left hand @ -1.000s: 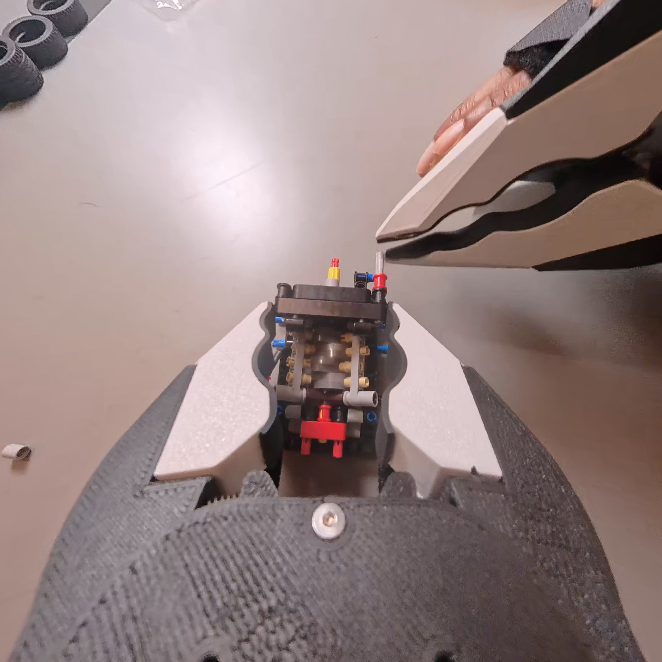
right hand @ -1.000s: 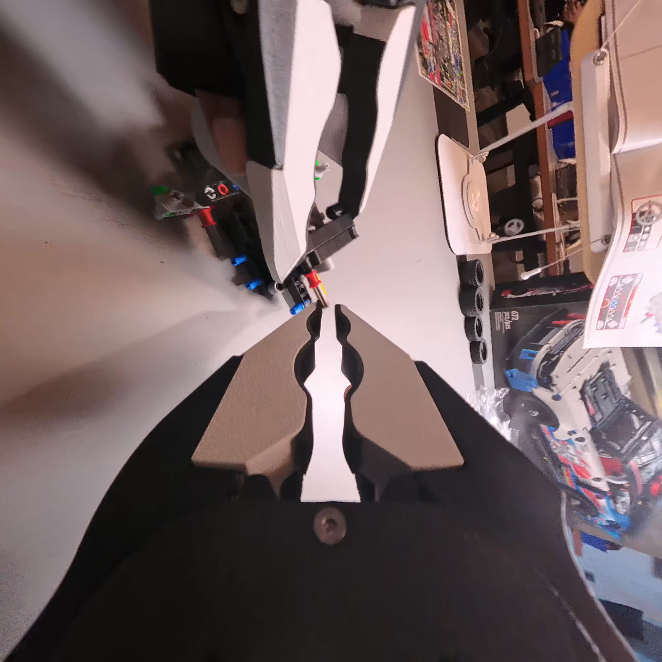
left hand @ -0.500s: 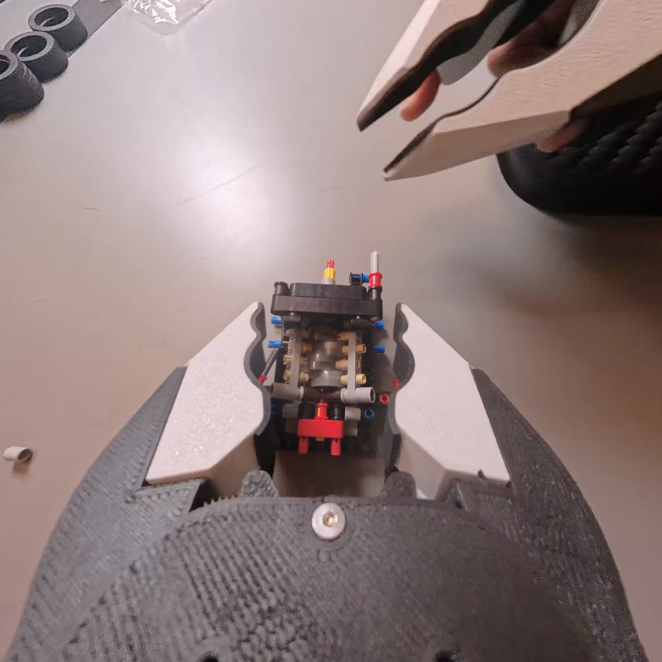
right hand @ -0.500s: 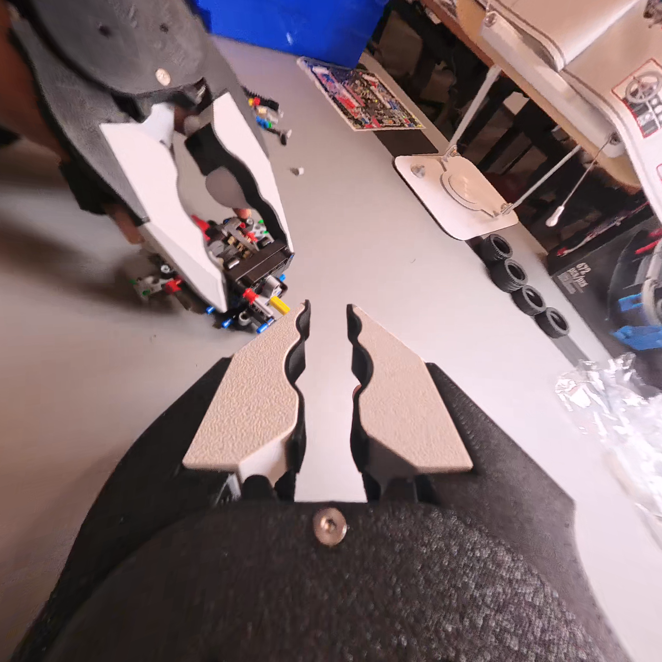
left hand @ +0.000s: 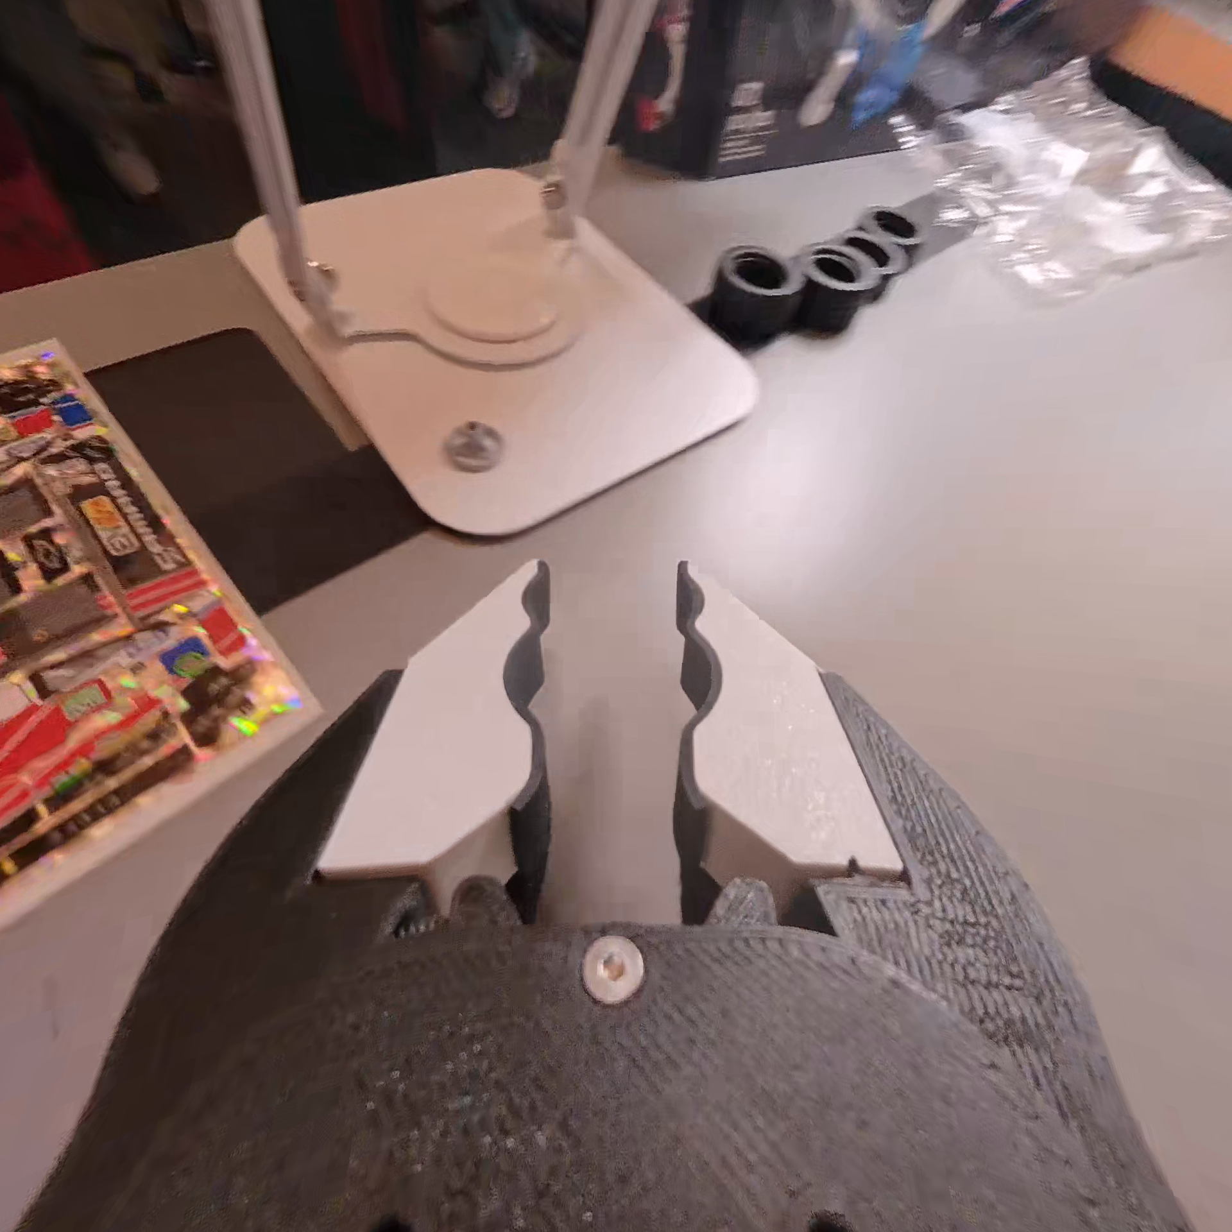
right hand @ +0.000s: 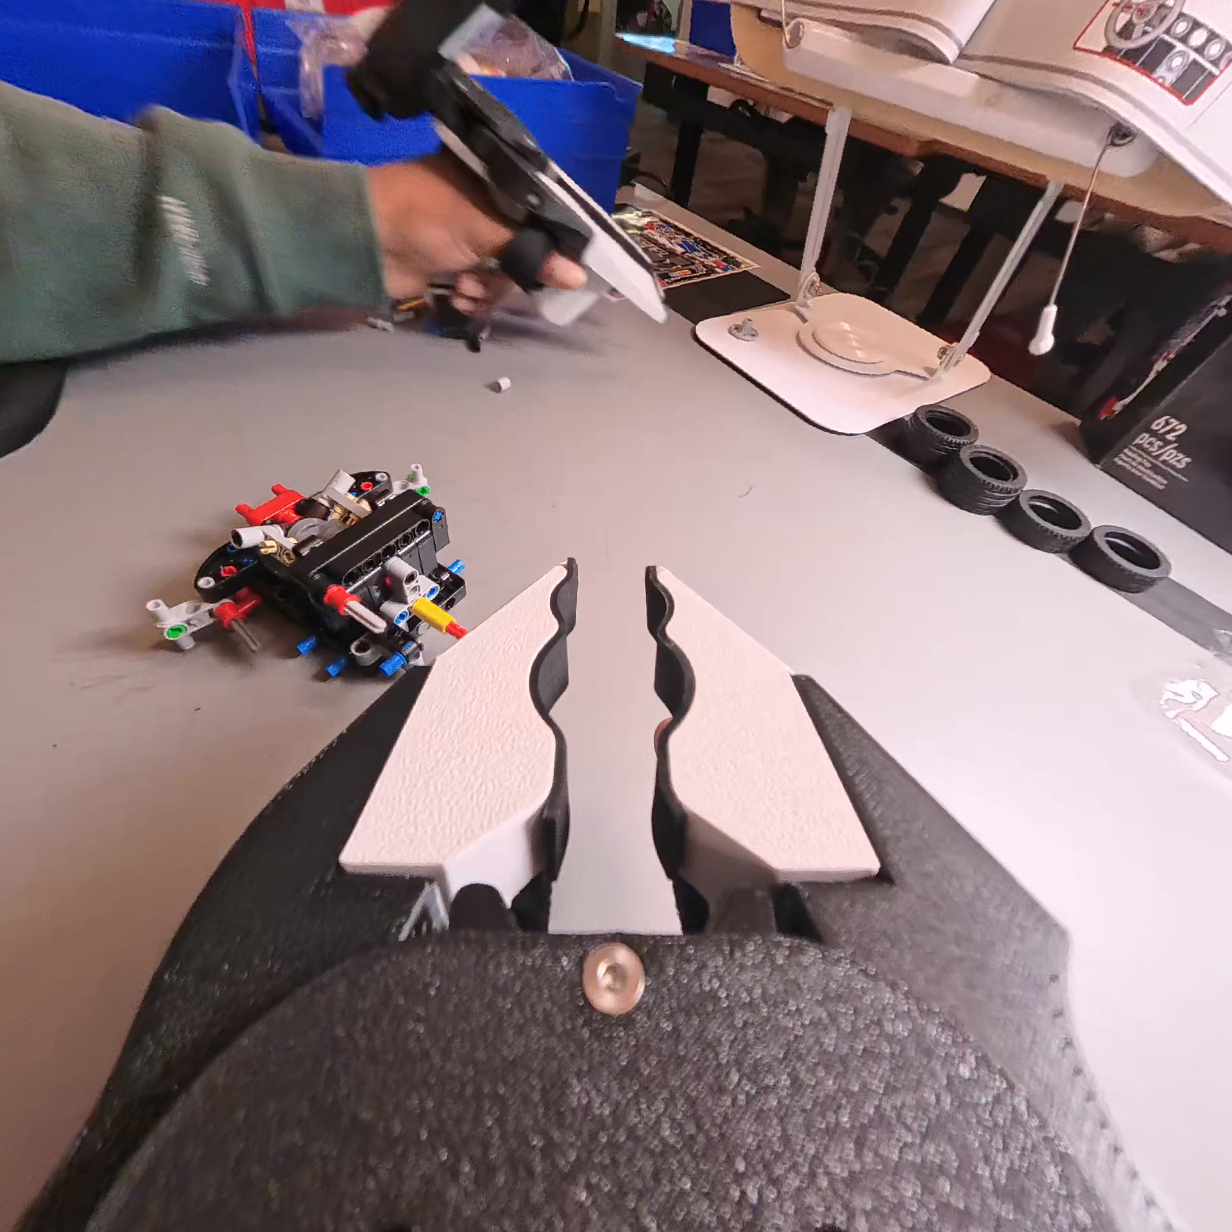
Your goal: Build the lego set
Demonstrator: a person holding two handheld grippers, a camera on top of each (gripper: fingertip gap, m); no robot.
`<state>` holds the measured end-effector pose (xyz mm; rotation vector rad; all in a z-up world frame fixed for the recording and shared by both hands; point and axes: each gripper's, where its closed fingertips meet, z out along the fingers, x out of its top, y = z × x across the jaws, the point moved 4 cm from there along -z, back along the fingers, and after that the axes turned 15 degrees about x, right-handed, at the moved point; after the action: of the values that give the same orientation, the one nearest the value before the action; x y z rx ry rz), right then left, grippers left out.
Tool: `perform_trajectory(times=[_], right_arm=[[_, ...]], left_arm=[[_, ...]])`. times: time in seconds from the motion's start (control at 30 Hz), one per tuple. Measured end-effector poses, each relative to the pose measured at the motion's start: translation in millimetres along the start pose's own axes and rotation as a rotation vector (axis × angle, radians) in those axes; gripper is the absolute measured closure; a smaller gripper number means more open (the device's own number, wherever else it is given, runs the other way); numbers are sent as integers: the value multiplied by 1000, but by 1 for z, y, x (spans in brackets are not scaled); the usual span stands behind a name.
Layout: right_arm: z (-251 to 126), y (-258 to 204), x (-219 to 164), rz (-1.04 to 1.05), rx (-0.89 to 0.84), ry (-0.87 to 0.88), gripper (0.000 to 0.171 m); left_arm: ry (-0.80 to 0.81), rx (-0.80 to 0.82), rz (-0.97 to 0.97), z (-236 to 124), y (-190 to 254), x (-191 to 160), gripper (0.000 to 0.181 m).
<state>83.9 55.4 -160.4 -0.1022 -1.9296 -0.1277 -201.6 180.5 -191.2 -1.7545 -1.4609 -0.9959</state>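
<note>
The part-built lego assembly [right hand: 333, 567], black with red, blue, yellow and grey pins, lies on the grey table [right hand: 733, 533] by itself, left of my right gripper [right hand: 610, 567]. My right gripper is open and empty, just right of the assembly. My left gripper [left hand: 612, 567] is open and empty above bare table; the assembly does not show in its view. In the right wrist view the left gripper [right hand: 600, 280] is raised at the back, held by a hand with a green sleeve [right hand: 167, 220]. A small grey lego piece [right hand: 500, 385] lies beyond the assembly.
A white stand base [left hand: 507, 373] [right hand: 847, 360] sits at the back, with several black tyres [left hand: 813, 273] [right hand: 1027, 507] to its right. A sticker sheet [left hand: 113, 620] lies at left, crumpled plastic [left hand: 1067, 200] at back right. The lego box [right hand: 1173, 427], a booklet [right hand: 1133, 53] and blue bins [right hand: 200, 67] stand around. The tips of one gripper are about 30 cm away from the tips of the other.
My left gripper let go of the lego assembly, lifted away and turned toward the stand. The assembly now rests on the table. My right gripper drew back and levelled out, still open.
</note>
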Motion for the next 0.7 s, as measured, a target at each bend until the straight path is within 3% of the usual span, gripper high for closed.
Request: perform_trajectory(times=[0.1, 0.33, 0.47, 0.7], right_arm=[[-5, 3, -5, 24, -1, 28, 154], [-10, 9, -6, 82, 33, 74, 155], [-10, 7, -6, 89, 48, 75, 155], [-10, 6, -8, 77, 44, 68, 155]], left_arm=[[-14, 78, 33, 40, -24, 11, 149], [-121, 138, 175, 84, -33, 25, 155], [-134, 124, 182, 93, -32, 26, 166], [-134, 125, 243, 81, -28, 28, 167]])
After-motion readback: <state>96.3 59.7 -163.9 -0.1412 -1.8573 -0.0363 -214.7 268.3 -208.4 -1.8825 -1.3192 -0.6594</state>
